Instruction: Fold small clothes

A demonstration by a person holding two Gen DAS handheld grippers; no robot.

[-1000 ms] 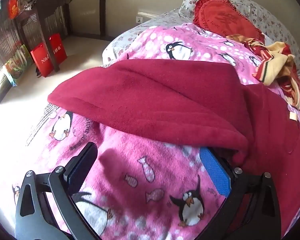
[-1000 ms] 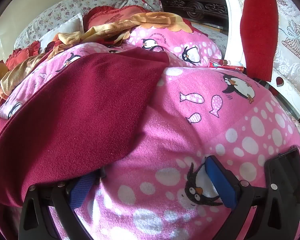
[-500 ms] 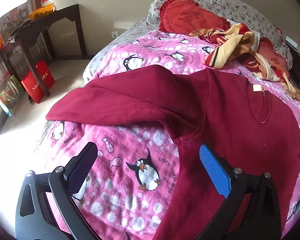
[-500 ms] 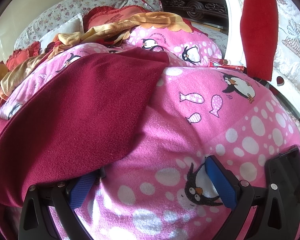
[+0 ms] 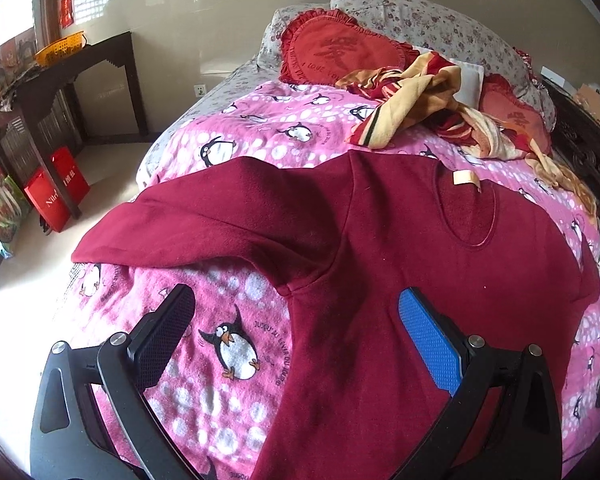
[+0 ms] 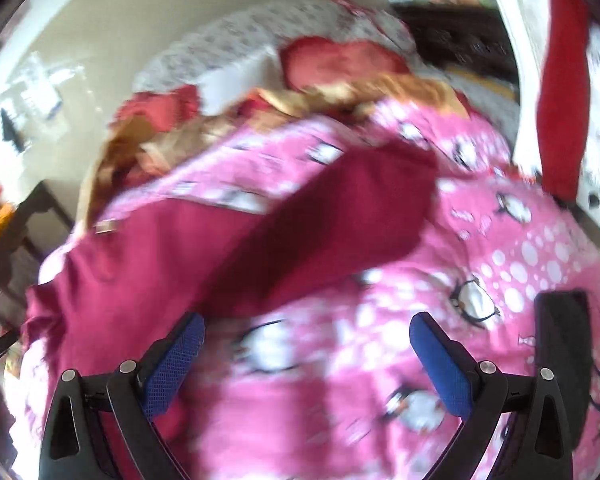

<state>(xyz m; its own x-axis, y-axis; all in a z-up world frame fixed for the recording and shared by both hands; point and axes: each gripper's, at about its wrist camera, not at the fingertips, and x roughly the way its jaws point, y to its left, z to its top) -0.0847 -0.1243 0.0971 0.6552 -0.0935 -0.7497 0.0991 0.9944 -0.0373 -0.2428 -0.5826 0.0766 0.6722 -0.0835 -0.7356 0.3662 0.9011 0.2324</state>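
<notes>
A dark red long-sleeved top (image 5: 400, 240) lies spread flat on the pink penguin blanket (image 5: 236, 344), neck label up, its left sleeve (image 5: 204, 228) stretched toward the bed's left edge. My left gripper (image 5: 296, 332) is open and empty above the top's lower left side. In the blurred right wrist view the top's right sleeve (image 6: 332, 216) lies on the blanket ahead of my right gripper (image 6: 304, 356), which is open and empty above the blanket (image 6: 340, 400).
A crumpled yellow and red cloth (image 5: 420, 96) and red heart cushions (image 5: 340, 52) lie at the head of the bed. A dark side table (image 5: 60, 80) and red bags (image 5: 56, 192) stand on the floor at left. A black phone (image 6: 562, 360) lies on the blanket at right.
Both grippers have lifted and pulled back from the top. The left one rose first and now sees the whole garment. The right one has just let go of the sleeve's edge and is moving.
</notes>
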